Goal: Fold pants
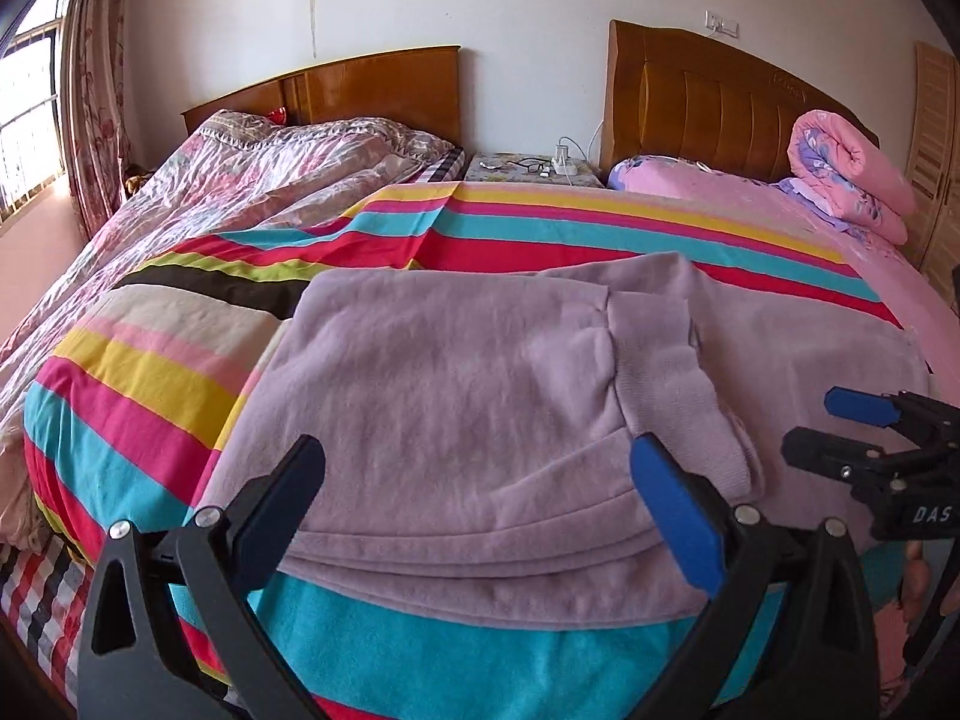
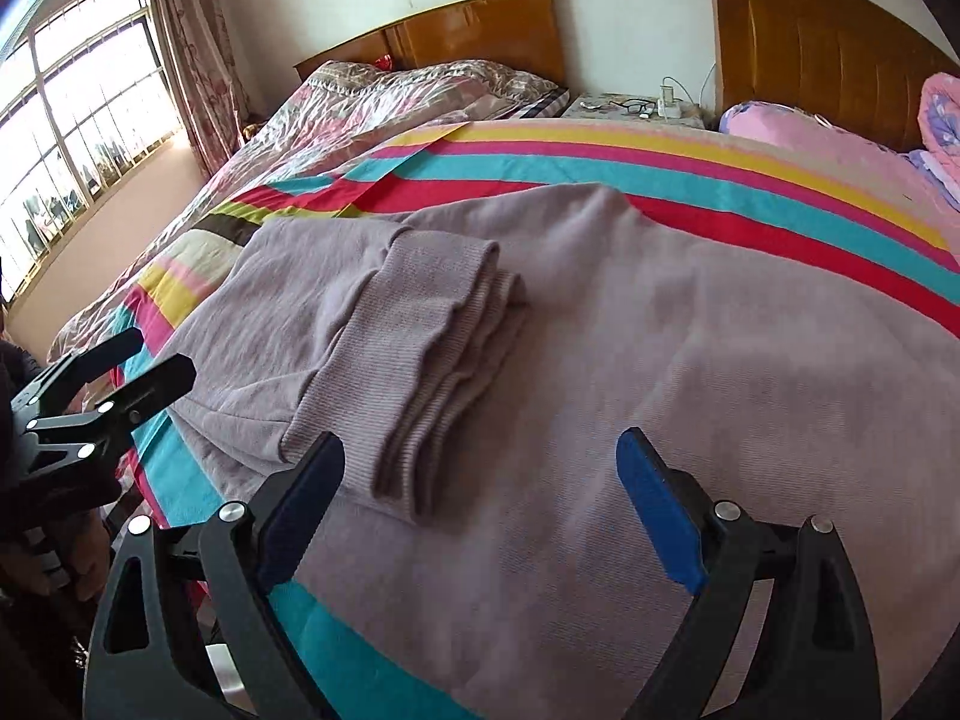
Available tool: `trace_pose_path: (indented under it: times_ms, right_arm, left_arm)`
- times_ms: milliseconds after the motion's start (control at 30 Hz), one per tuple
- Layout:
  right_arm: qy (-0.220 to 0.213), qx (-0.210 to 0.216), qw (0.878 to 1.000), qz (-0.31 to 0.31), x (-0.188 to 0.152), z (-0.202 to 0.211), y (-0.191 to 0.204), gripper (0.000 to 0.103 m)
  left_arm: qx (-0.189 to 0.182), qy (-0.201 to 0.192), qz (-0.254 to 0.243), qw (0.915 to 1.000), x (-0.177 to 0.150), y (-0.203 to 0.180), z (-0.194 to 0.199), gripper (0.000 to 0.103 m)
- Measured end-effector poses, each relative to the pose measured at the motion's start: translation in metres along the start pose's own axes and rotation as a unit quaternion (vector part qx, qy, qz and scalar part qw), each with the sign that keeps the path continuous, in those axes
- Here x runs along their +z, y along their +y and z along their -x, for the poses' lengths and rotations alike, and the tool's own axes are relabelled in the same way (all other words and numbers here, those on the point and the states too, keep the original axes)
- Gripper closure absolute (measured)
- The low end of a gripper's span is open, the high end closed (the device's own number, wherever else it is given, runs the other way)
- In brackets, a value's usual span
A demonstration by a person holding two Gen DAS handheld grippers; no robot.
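Observation:
Lilac fleece pants [image 1: 450, 390] lie folded over on a striped sheet [image 1: 150, 372], with their ribbed cuffs [image 1: 666, 384] stacked on top near the middle. My left gripper [image 1: 477, 456] hovers open over the near edge of the left half, with nothing between its fingers. In the right wrist view the pants [image 2: 720, 390] spread wide and the cuffs [image 2: 444, 324] lie just beyond the left finger. My right gripper [image 2: 480, 441] is open above the cloth and grips nothing. Each gripper shows in the other's view: the right gripper [image 1: 813, 420], the left gripper [image 2: 162, 354].
Two beds stand side by side with wooden headboards. A floral quilt [image 1: 240, 180] covers the left bed, and a rolled pink quilt [image 1: 846, 174] lies at the far right. Between the headboards, a nightstand [image 1: 528, 168] holds glasses and a charger. A window [image 2: 78, 138] is at the left.

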State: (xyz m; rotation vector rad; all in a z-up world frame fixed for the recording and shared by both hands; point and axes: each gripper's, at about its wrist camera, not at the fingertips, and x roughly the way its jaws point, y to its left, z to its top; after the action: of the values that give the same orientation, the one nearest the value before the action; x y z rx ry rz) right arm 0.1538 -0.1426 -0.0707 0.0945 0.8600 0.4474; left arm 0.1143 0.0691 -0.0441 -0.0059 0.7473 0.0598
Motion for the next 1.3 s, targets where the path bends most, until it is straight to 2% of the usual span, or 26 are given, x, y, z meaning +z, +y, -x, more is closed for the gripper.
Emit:
trace_pose_path:
  times_ms: [133,267,333,400,467,533,633,700,800,933,1033,1100,1200,1300]
  right_arm:
    - [-0.065,-0.043,0.994,-0.079,-0.017,0.062,-0.068,0.014]
    - [-0.105,-0.087,0.971,-0.195,-0.066,0.119,-0.137,0.014]
    - [-0.114,-0.088,0.959,-0.245,-0.094,0.136,-0.162,0.014]
    - [-0.103,-0.09,0.951,-0.276,-0.11,0.137,-0.179,0.014]
    - [-0.08,-0.105,0.946,-0.297,-0.114,0.13,-0.19,0.014]
    - [-0.075,-0.095,0.939,-0.321,-0.117,0.13,-0.194,0.014]
    - [-0.073,-0.083,0.93,-0.35,-0.123,0.126,-0.202,0.014]
    - [-0.082,-0.083,0.929,-0.351,-0.117,0.122,-0.204,0.014]
    - [-0.073,-0.057,0.93,-0.355,-0.101,0.107,-0.206,0.014]
    - [-0.053,-0.098,0.932,-0.345,-0.088,0.096,-0.199,0.012]
    - [-0.017,-0.137,0.935,-0.327,-0.085,0.091,-0.18,0.012]
    - [-0.009,-0.148,0.93,-0.336,-0.084,0.088,-0.176,0.012]
    - [-0.027,-0.165,0.916,-0.365,-0.089,0.089,-0.171,0.015]
    - [-0.027,-0.162,0.912,-0.377,-0.092,0.088,-0.164,0.017]
  left_arm:
    - [-0.011,0.017,-0.005,0.9998,0.016,-0.027,-0.027,0.001]
    - [-0.001,0.034,-0.013,0.9993,0.03,-0.041,-0.061,0.001]
    - [0.008,0.045,-0.016,0.9988,0.029,-0.042,-0.075,0.001]
    - [0.017,0.068,-0.028,0.9971,0.023,-0.042,-0.093,0.001]
    - [-0.001,0.06,-0.016,0.9981,0.021,-0.035,-0.096,0.001]
    - [-0.005,0.07,-0.019,0.9973,0.022,-0.033,-0.099,0.001]
    - [-0.016,0.064,-0.015,0.9977,0.02,-0.029,-0.101,0.001]
    - [-0.022,0.065,-0.012,0.9976,0.02,-0.026,-0.101,0.001]
    - [-0.029,0.062,-0.007,0.9976,0.017,-0.025,-0.099,0.001]
    - [-0.028,0.058,-0.005,0.9979,0.016,-0.027,-0.097,0.001]
    - [-0.029,0.057,-0.004,0.9979,0.015,-0.028,-0.096,0.001]
    - [-0.033,0.06,-0.001,0.9976,0.015,-0.027,-0.097,0.001]
    - [-0.037,0.061,0.001,0.9975,0.015,-0.027,-0.097,0.001]
    - [-0.039,0.06,0.002,0.9974,0.015,-0.026,-0.097,0.001]
